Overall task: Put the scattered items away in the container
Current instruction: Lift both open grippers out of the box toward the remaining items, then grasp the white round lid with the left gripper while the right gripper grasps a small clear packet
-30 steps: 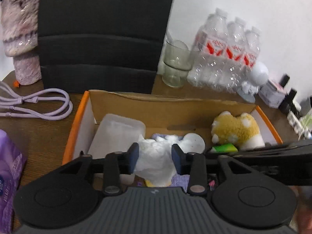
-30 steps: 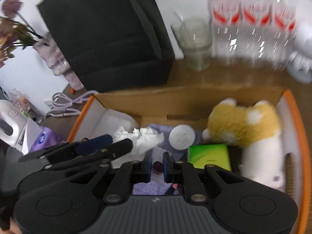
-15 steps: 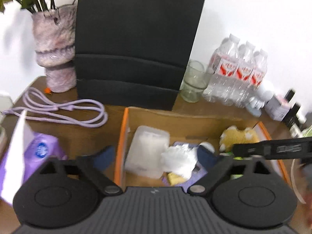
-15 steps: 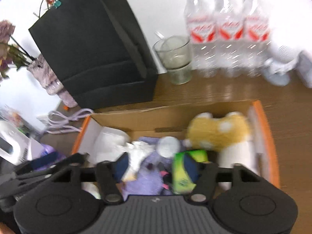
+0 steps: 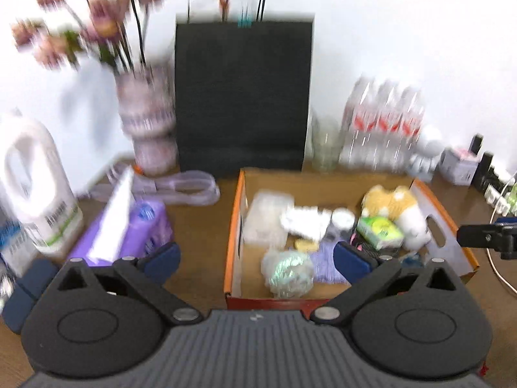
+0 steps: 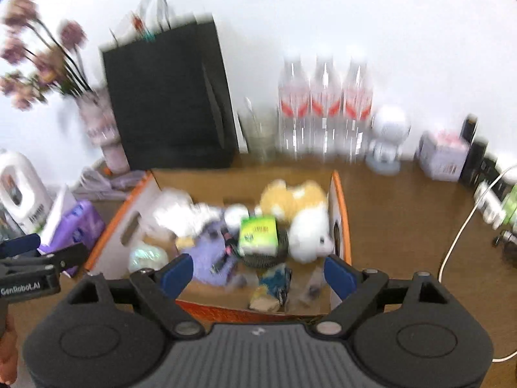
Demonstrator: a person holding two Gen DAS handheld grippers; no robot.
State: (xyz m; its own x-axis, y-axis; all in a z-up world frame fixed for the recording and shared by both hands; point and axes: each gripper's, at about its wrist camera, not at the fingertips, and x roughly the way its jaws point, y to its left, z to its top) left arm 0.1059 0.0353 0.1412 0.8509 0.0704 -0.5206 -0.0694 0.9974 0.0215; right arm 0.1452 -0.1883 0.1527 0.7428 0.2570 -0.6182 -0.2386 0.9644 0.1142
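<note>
An orange-edged cardboard box stands on the wooden table, holding a yellow-and-white plush, a green packet, crumpled white tissue, a clear plastic tub, a shiny wrapped bundle and a purple cloth. My left gripper hangs open wide, above and in front of the box's near left corner, holding nothing. Over the near edge, my right gripper has its jaws still opening, with nothing gripped. Both views are motion-blurred.
Behind the box stand a black paper bag, a flower vase, a glass and water bottles. Left of the box lie a purple tissue pack, a lilac cable and a white jug. A white cord trails at right.
Both grippers opened and drew back and up out of the box. The left one let go of the white tissue, which now lies in the box. The right one's shut jaws spread apart.
</note>
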